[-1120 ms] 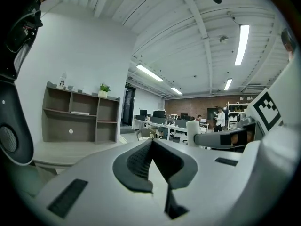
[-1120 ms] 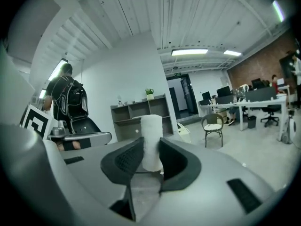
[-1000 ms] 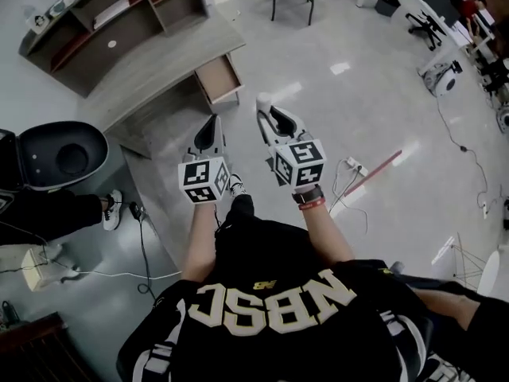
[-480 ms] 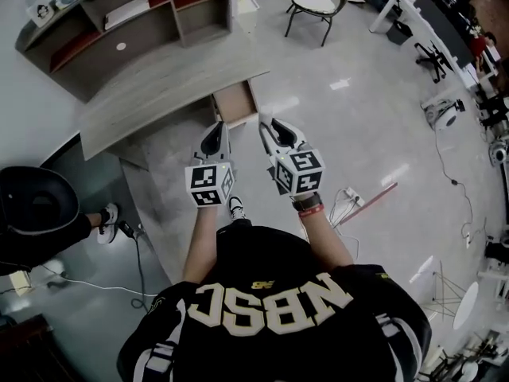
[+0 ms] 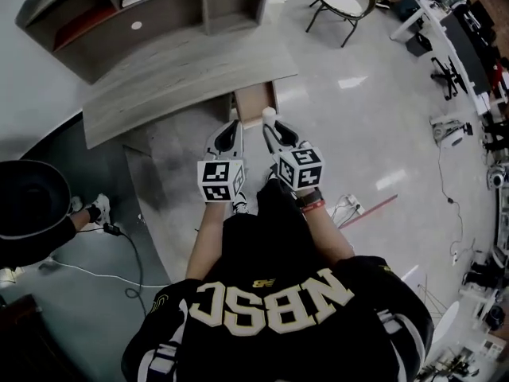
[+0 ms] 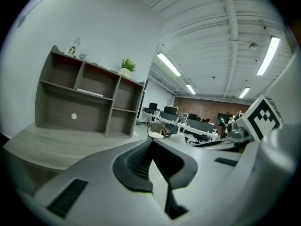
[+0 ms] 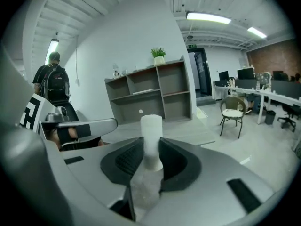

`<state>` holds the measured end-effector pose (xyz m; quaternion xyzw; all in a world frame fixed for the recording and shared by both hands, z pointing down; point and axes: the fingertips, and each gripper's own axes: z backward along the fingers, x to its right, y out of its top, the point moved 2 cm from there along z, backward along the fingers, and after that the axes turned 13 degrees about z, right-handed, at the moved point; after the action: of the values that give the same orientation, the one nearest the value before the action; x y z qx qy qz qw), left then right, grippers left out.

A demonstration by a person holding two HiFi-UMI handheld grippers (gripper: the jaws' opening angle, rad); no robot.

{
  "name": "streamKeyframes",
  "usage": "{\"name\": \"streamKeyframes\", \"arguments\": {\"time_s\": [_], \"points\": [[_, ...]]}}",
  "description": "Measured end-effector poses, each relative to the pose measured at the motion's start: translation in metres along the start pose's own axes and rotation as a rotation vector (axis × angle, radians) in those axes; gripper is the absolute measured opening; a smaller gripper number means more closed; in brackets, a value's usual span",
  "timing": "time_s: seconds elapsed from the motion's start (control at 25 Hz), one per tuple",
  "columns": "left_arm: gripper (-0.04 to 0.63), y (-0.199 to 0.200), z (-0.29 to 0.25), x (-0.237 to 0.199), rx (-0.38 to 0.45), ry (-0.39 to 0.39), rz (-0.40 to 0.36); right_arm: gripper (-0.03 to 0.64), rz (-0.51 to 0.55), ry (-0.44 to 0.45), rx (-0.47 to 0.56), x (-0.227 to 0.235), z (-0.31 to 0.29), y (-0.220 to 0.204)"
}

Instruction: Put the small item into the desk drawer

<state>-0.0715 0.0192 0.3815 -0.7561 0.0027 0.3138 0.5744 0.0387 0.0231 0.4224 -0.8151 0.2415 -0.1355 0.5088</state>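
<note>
A small white cylinder (image 7: 151, 140) stands upright between the jaws of my right gripper (image 7: 151, 160), which is shut on it. In the head view that cylinder (image 5: 268, 115) pokes up from the right gripper (image 5: 273, 130), just short of the open wooden drawer (image 5: 253, 102) under the grey desk (image 5: 183, 70). My left gripper (image 5: 230, 136) hangs beside it on the left, also close to the drawer front. In the left gripper view its jaws (image 6: 153, 161) meet with nothing between them. The drawer's inside is partly hidden by the gripper tips.
A shelf unit (image 5: 159, 6) stands on the desk's far side. A chair (image 5: 342, 2) is at the back right. A person in black (image 5: 32, 213) is at the left, with a cable (image 5: 119, 245) on the floor. A red stick (image 5: 374, 209) lies right.
The desk and its open drawer have come closer and more central in the head view. Both grippers now reach almost to the drawer front. The right gripper's hold on the cylinder is unchanged.
</note>
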Motion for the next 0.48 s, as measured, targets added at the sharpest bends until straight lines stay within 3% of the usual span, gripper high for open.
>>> {"name": "streamKeyframes", "arguments": {"time_s": [0.48], "points": [[0.015, -0.042, -0.061, -0.056, -0.083, 0.063, 0.054, 0.112, -0.011, 0.046, -0.107, 0.037, -0.088, -0.032]]}}
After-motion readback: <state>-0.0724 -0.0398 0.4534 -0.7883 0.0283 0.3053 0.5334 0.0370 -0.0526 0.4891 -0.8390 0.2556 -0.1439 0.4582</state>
